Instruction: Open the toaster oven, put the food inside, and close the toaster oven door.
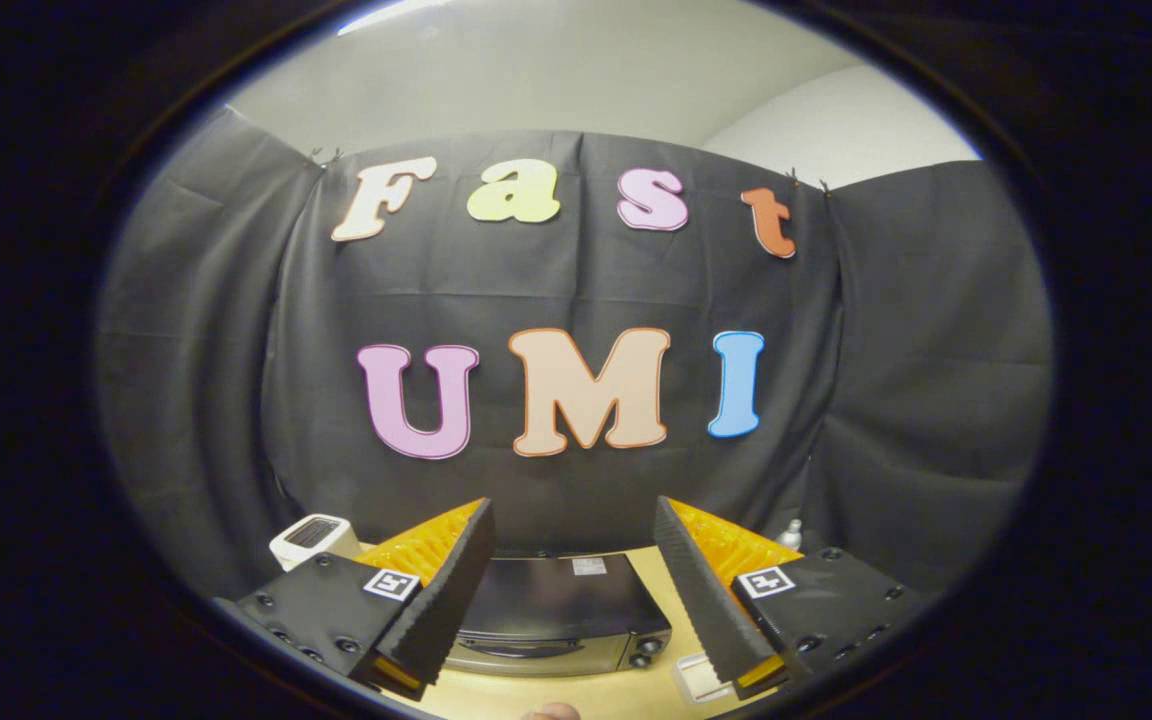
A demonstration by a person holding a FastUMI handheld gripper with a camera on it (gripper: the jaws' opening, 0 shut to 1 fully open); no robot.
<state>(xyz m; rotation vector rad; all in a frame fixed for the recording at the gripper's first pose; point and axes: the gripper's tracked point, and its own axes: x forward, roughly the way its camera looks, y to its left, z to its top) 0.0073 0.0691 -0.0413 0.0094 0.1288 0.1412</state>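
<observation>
Fingers (456, 590) spread wide, holding nothing — toaster oven (556, 615) (door shut) beyond them.

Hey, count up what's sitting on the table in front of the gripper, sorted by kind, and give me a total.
Toaster ovens: 1, the toaster oven, door shut, seen between the open fingers of the gripper.
White appliances: 1, the small white device beyond the left finger.
Small pale containers: 1, the container by the right finger, contents unclear.
Total: 3
</observation>
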